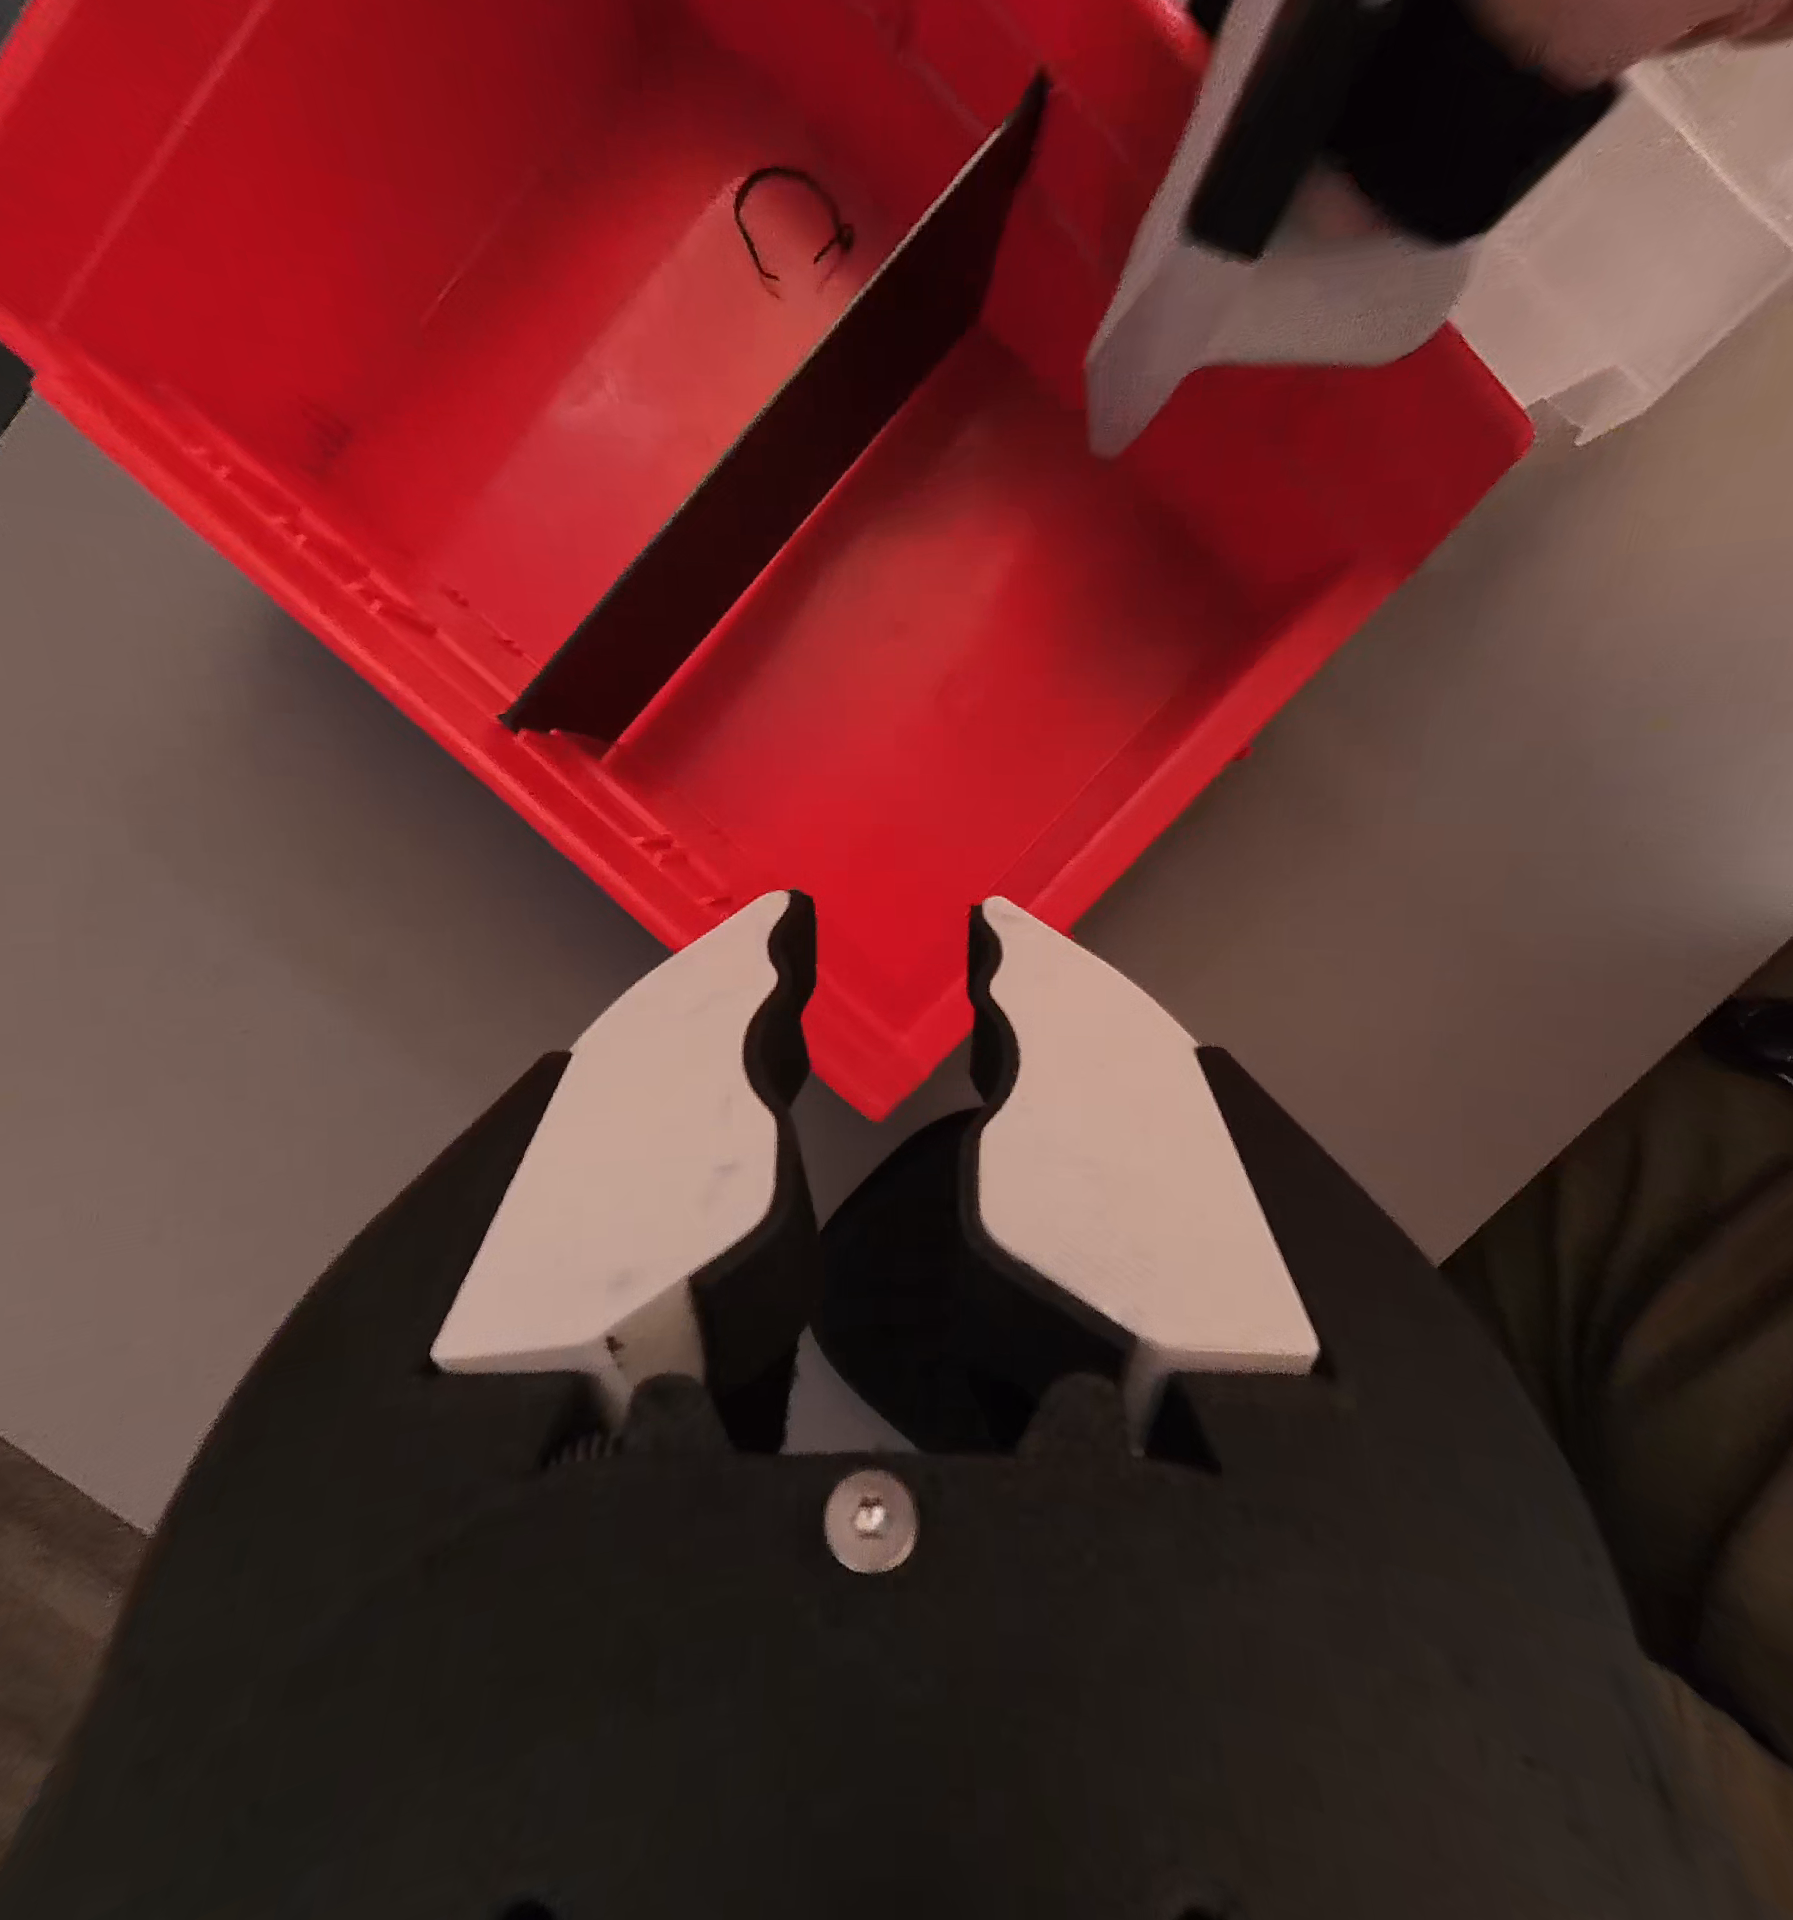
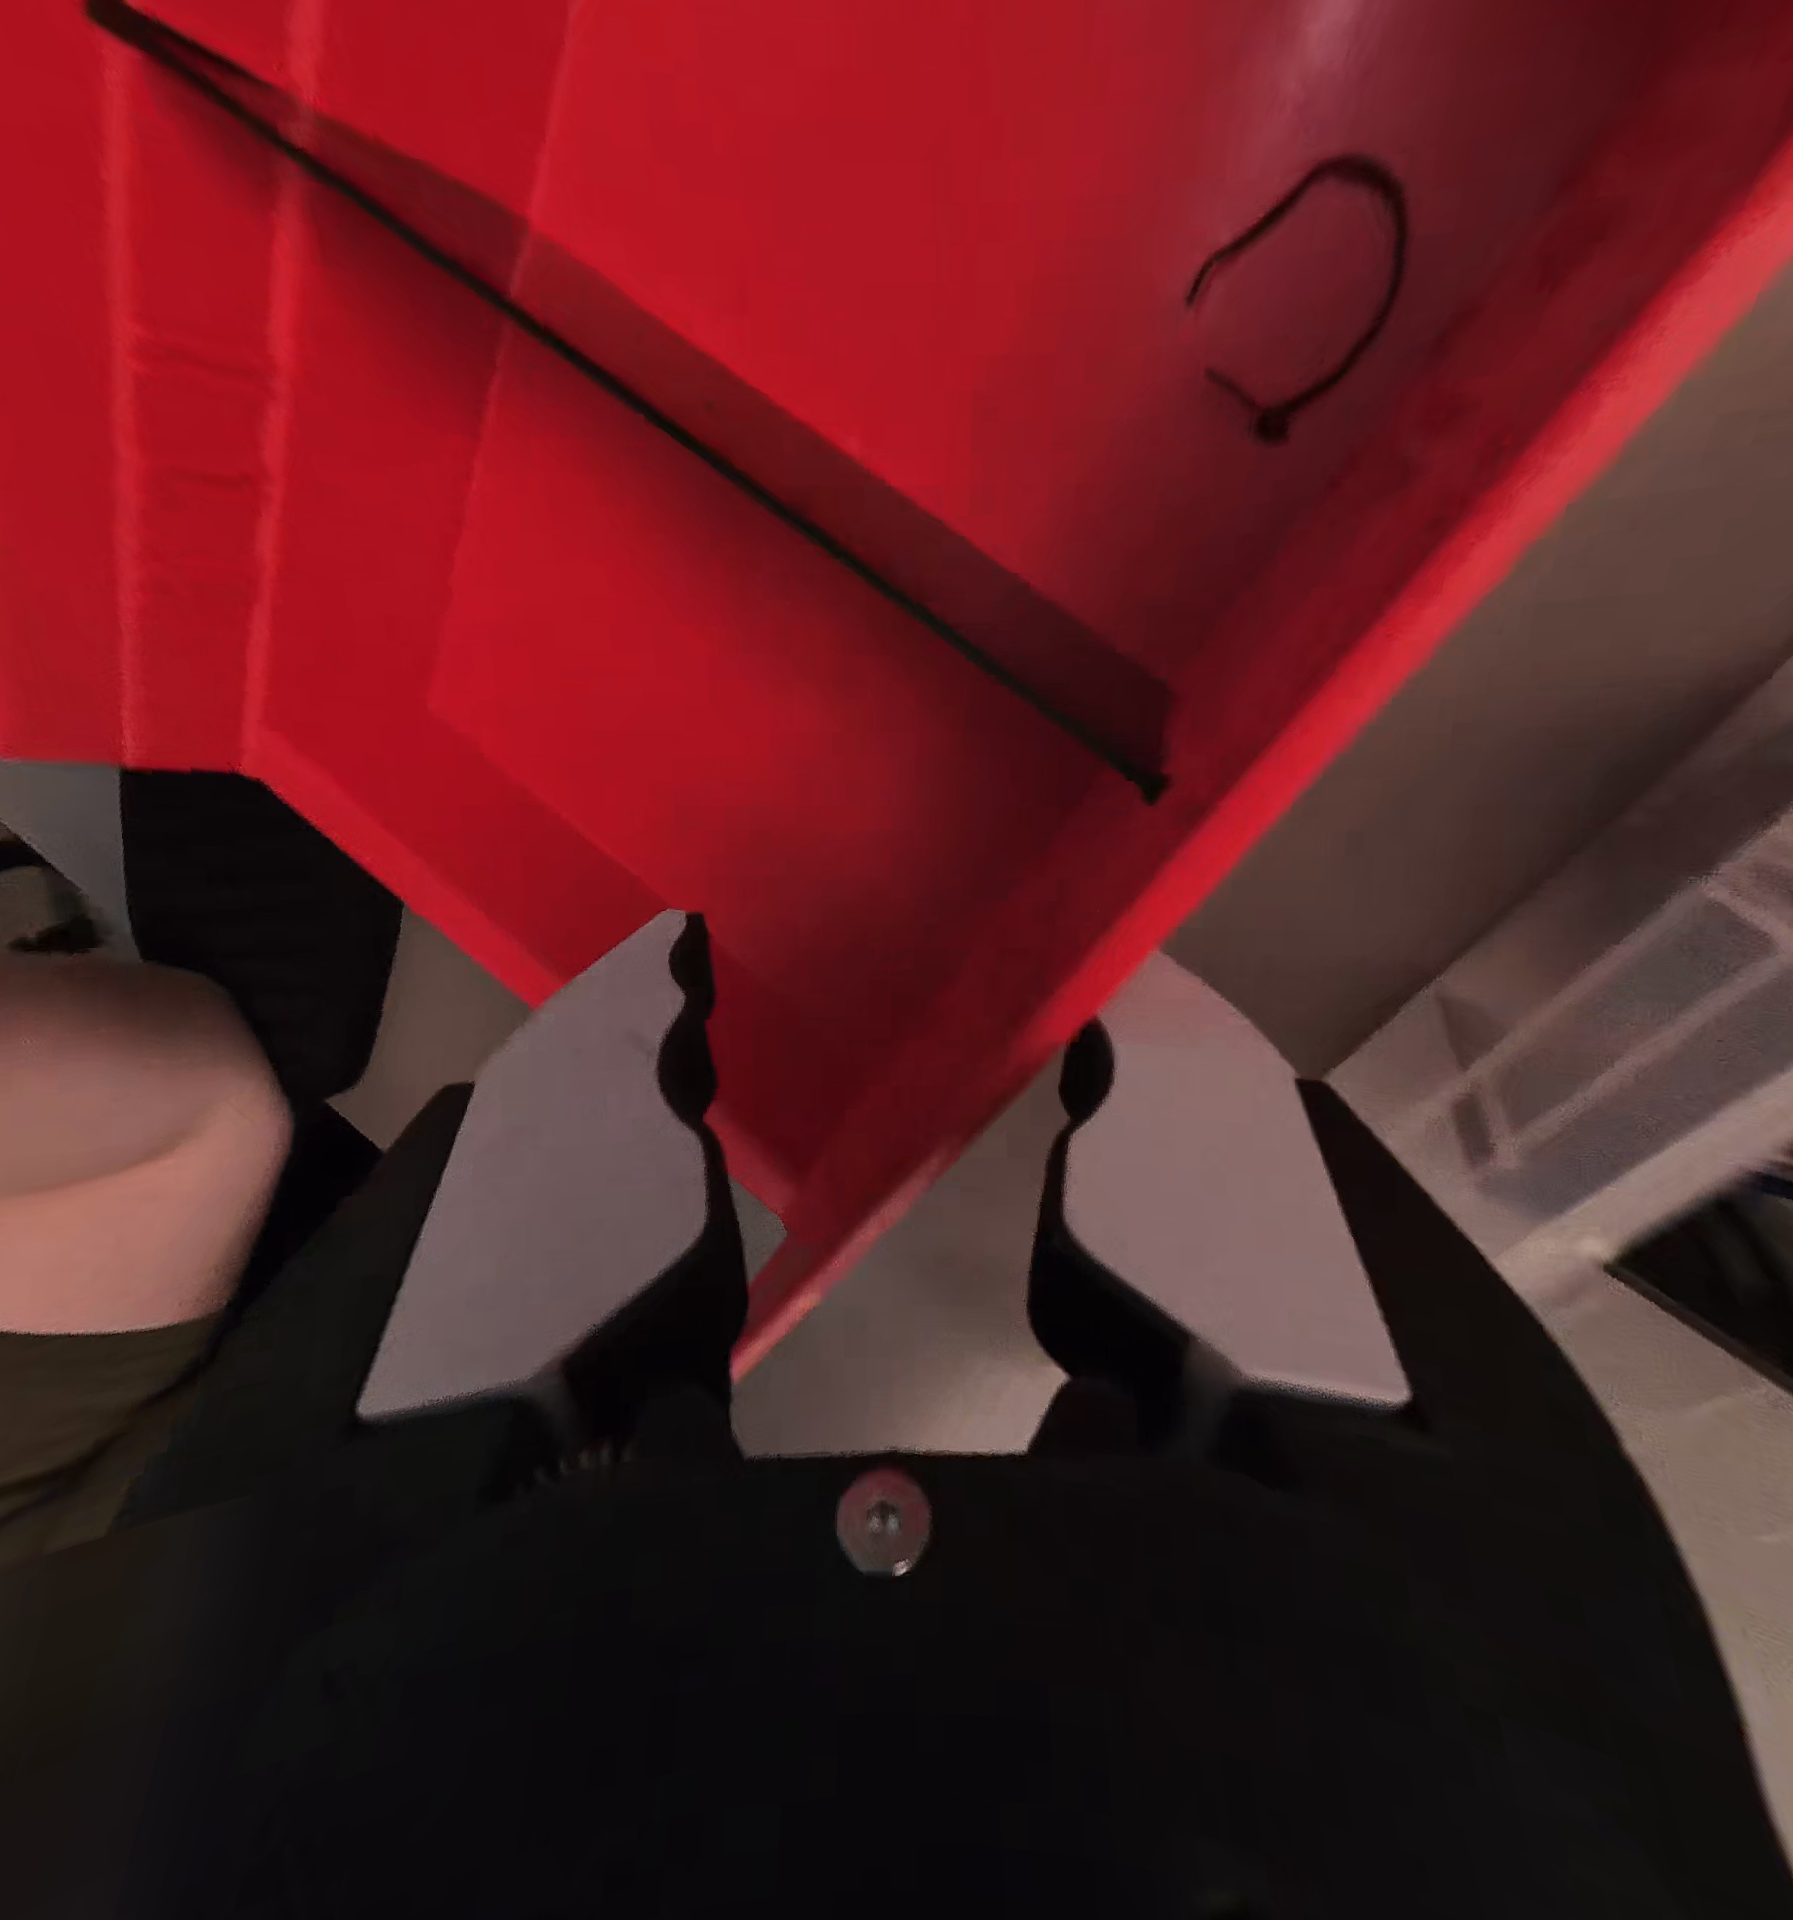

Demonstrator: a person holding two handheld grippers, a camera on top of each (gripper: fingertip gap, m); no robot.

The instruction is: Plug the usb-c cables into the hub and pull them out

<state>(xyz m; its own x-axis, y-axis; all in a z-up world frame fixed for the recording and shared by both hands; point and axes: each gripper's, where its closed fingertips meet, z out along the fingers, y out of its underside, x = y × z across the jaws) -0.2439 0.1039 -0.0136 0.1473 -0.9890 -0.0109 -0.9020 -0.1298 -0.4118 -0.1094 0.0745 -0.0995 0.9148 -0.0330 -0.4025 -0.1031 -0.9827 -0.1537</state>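
Right wrist view, clear box (image 2: 1640, 997), unseen left

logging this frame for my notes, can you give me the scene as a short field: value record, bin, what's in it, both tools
bin: red bin on a pale table
divider: dark divider splitting the bin into two compartments
contents: one thin black tie loop in one compartment; the other looks bare
cables and hub: none in view
left tool: left tool open, holding nothing, over the bin's near corner
right tool: right tool open, holding nothing, at the bin's rim
beside table: clear plastic container
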